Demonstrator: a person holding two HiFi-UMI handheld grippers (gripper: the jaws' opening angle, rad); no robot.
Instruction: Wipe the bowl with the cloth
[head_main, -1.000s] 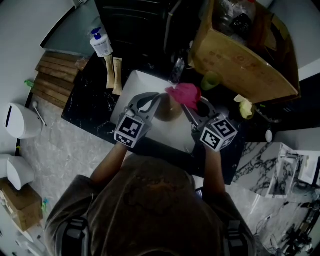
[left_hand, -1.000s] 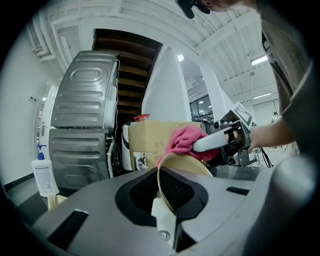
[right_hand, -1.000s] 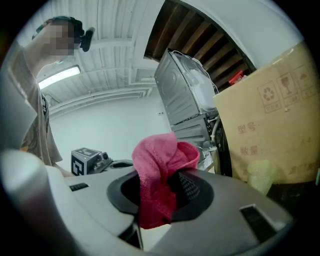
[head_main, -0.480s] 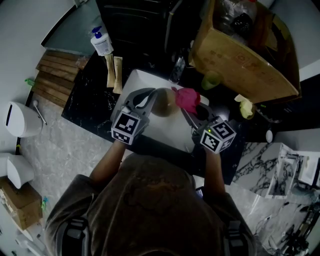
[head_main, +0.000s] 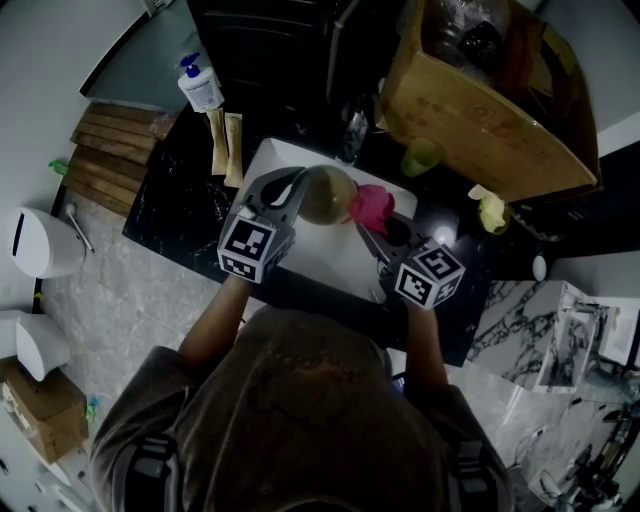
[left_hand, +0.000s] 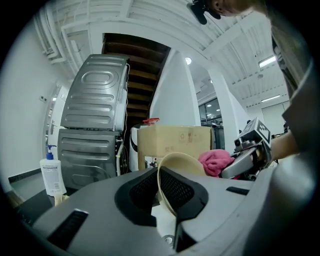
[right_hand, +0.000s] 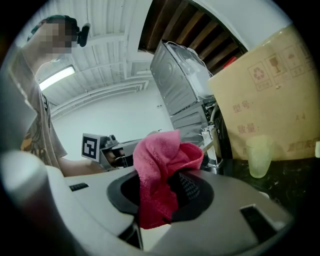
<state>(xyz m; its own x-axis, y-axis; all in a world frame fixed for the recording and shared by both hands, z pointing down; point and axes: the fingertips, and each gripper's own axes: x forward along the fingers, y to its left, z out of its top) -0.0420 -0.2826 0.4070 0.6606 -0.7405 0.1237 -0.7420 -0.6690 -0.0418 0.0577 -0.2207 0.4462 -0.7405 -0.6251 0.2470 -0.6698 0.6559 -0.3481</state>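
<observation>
Dark stone countertop (head_main: 170, 200) surrounded a white rectangular sink (head_main: 335, 265), and both tools worked above that basin.

The left gripper (head_main: 293, 192) had its jaws clamped narrowly on the wall of a beige round bowl (head_main: 325, 195). The left gripper view showed the thin rim (left_hand: 180, 159) running between the two black pads, with the bowl tipped on edge and held clear of the sink floor.

The right gripper (head_main: 372, 228) was closed on a bunched pink cloth (head_main: 370, 203). In the right gripper view the folds (right_hand: 162, 165) filled the gap between the jaws and stood up above them. The cloth lay against the bowl's right-hand edge. It looked to be touching, though the dim head view left that uncertain.

Further out stood a white pump bottle (head_main: 203, 88) at the far left of the counter, a pale green cup (head_main: 420, 160) behind the sink, and a large open cardboard box (head_main: 480, 110) at the back right.

By my reading, both grasps were settled and the cloth had been brought to the bowl, so the wiping was either starting or in progress. No view showed how much of the surface had been covered. The inside and the rest of the rim probably remained to be rubbed, with the bowl turned as needed.
</observation>
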